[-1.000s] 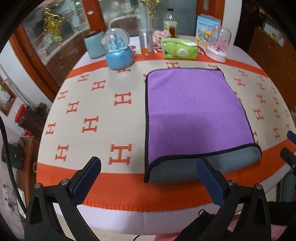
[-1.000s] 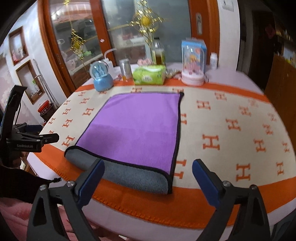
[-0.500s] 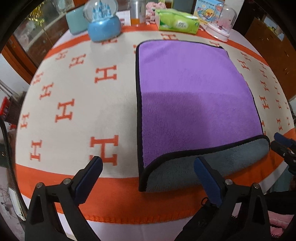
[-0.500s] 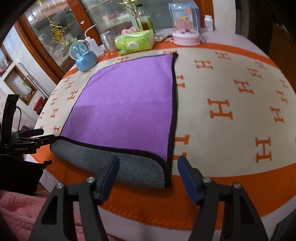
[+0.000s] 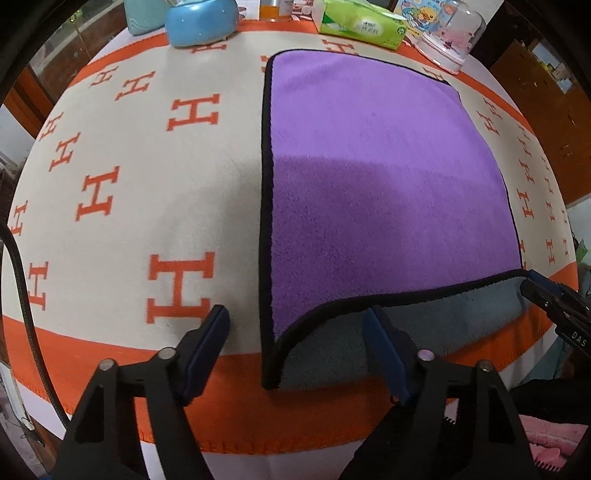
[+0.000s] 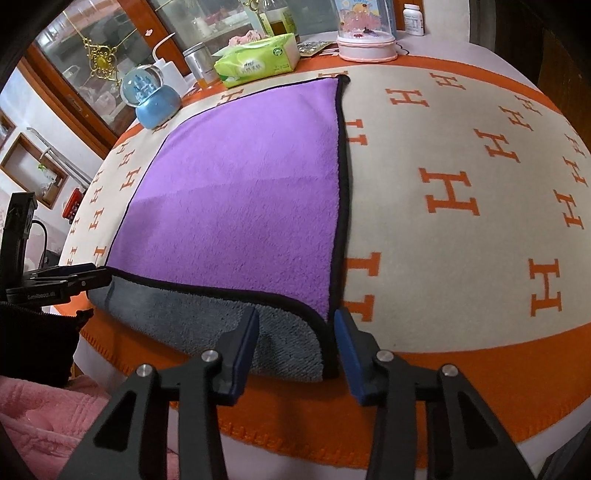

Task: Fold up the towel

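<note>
On the counter (image 5: 110, 221), near its front edge, lies the purple towel (image 5: 388, 192), grey underside showing along its near edge, black-trimmed sides running near to far. Only the right view shows a white pill bottle (image 6: 413, 18). Left hand-held gripper (image 5: 295, 325) gapes wide across the near-left corner; right hand-held gripper (image 6: 295, 328) is narrower, straddling the near-right corner.

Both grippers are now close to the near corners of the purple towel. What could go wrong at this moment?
1. The left gripper and right gripper are open over the towel's near corners. Closing too deep might also pinch the orange-and-cream blanket underneath.
2. The near edge is already turned up, grey side showing, so a grip may catch only one layer.
3. Dragging the blanket could disturb the blue snow globe.
</note>
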Available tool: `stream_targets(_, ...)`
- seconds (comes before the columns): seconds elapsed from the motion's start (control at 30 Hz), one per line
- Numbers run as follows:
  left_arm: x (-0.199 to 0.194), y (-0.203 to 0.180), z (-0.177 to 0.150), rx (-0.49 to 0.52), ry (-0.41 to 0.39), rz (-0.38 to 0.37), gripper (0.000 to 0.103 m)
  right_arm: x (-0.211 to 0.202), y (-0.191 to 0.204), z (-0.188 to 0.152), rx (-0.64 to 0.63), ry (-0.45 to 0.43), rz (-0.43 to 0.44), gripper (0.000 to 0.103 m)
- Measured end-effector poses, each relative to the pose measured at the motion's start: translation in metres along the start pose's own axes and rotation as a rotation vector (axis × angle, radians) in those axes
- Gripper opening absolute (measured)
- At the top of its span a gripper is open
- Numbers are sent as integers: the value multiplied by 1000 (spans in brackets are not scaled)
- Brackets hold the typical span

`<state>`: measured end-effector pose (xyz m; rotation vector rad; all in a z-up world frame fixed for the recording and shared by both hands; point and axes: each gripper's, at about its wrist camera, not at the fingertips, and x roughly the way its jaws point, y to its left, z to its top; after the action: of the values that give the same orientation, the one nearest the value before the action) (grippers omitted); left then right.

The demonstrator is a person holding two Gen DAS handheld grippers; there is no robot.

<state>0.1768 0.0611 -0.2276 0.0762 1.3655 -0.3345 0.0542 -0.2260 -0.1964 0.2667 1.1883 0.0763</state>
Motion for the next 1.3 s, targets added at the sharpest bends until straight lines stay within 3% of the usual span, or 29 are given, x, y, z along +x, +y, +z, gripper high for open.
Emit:
stream_targets(0.67,-9,8,-16,-16,-5,-63,19,-2,4,-9,-32,20,-34,24)
stream_targets(0.87,-7,8,-13,-15,1,-56,11,-1,4,-11,-29,23,-50,15)
stream_targets(1.07,-5,5,-12,-12,0,-51,10,-1,4,-11,-33,21,-55,6)
stream_targets(1.3,-8,1,-12,4,-4,-41,6,-1,8,-11,-50,25,-68,4)
